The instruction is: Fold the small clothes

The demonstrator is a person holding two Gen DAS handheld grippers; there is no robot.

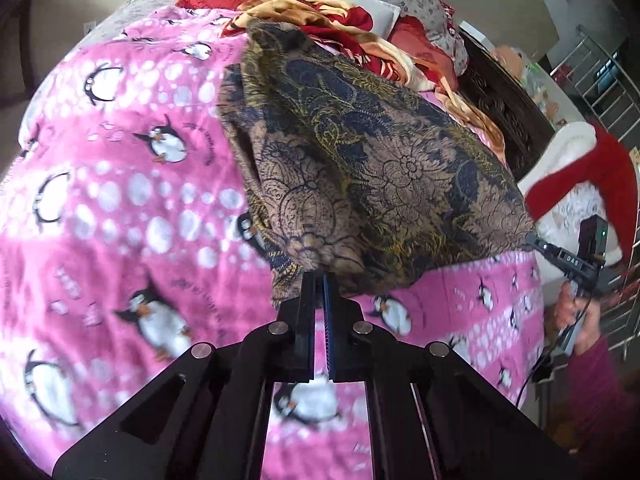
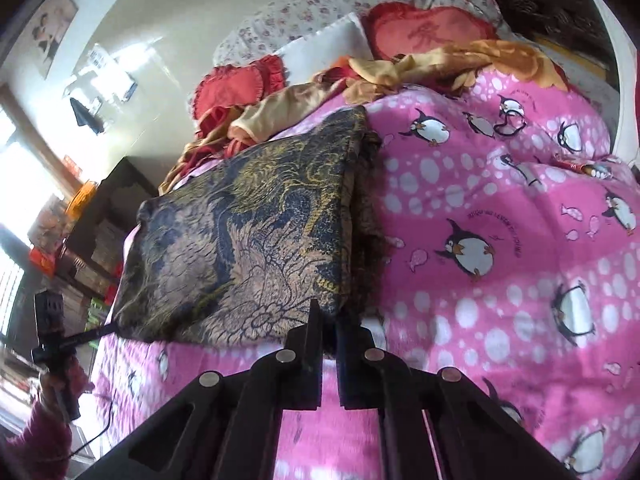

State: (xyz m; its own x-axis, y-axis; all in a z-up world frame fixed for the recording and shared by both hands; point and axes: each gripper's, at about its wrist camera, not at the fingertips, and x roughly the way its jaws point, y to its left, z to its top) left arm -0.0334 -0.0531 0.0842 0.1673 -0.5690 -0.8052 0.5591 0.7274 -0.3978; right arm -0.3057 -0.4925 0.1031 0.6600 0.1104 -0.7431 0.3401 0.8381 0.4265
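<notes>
A brown and dark-blue flowered garment [image 1: 360, 184] is stretched above a bed covered by a pink penguin blanket [image 1: 120, 200], held up by 2 claws at its near edge. In the left wrist view, the left claw [image 1: 320, 280] has its jaws pressed together on a bunched corner of the garment, the cloth pinched between the black pad and the blue-ribbed pad. At the right edge of that view the right claw [image 1: 534, 240] grips the opposite corner, with a hand [image 1: 572, 312] and a magenta sleeve [image 1: 604, 392] behind it. In the right wrist view, the right claw [image 2: 329, 320] is closed on the garment's [image 2: 240, 240] lower right corner, where several layers hang down in folds; the left claw [image 2: 108, 330] shows far left, clamped on the other corner. Between the 2 grips the garment sags a little and its far end reaches back toward a heap of red and gold bedding [image 2: 360, 76]. Red frilled cushions [image 2: 424, 32] and a flower-printed pillow [image 2: 320, 4] lie beyond at the head of the bed.
</notes>
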